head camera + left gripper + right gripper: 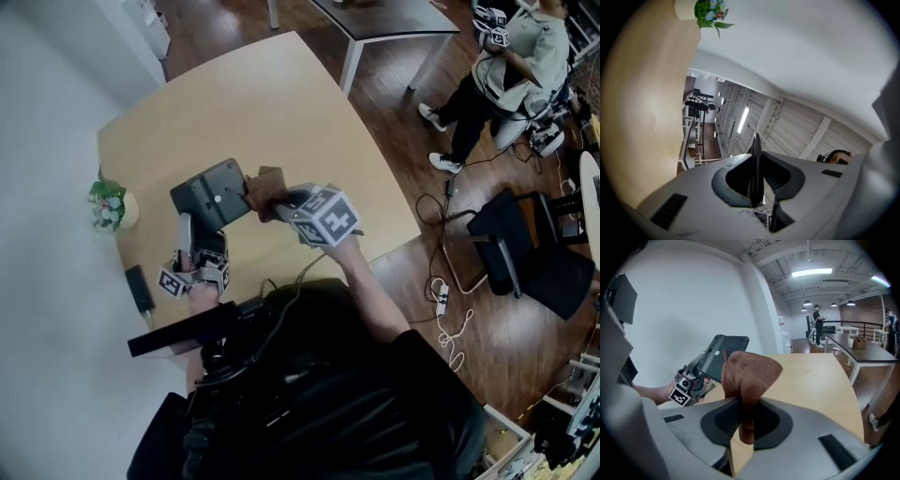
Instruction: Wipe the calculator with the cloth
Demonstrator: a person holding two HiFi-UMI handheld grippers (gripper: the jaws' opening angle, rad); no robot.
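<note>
Above the counter [281, 103], toward its left side: calculator [211, 194] held up clear of the surface, tilted, its lower edge in the left gripper [190, 236]. The left gripper view shows the jaws nearly together, clamped on that thin dark edge seen end-on. Right gripper [287, 201] has its jaws closed on a bunched brown cloth [751, 370]. A fold stands up past the tips and a tail hangs down between them. The head view puts the cloth at the calculator's right edge, touching or just beside; can't settle which.

Step in hand, by my reading: a wiping pass across the raised slab.
- Lead with the loose fold, not the jaw tips, so only fabric meets the casing.
- Press lightly. The calculator hangs from one thin edge, and a hard push could lever it in the left jaws or twist it out.
- Stroke toward the clamped edge, so the grip backs the push.
- Left hand should present the face square to the cloth.

Calculator: flat dark grey slab, rounded corners, thin in profile. The side toward the cloth reads plain, with one small pale dot. No keys or display made out from here. Hard and smooth, likely slippery in a pinch.

Small potted flowers [108, 204] by the counter's left edge, well apart from the work.
</note>
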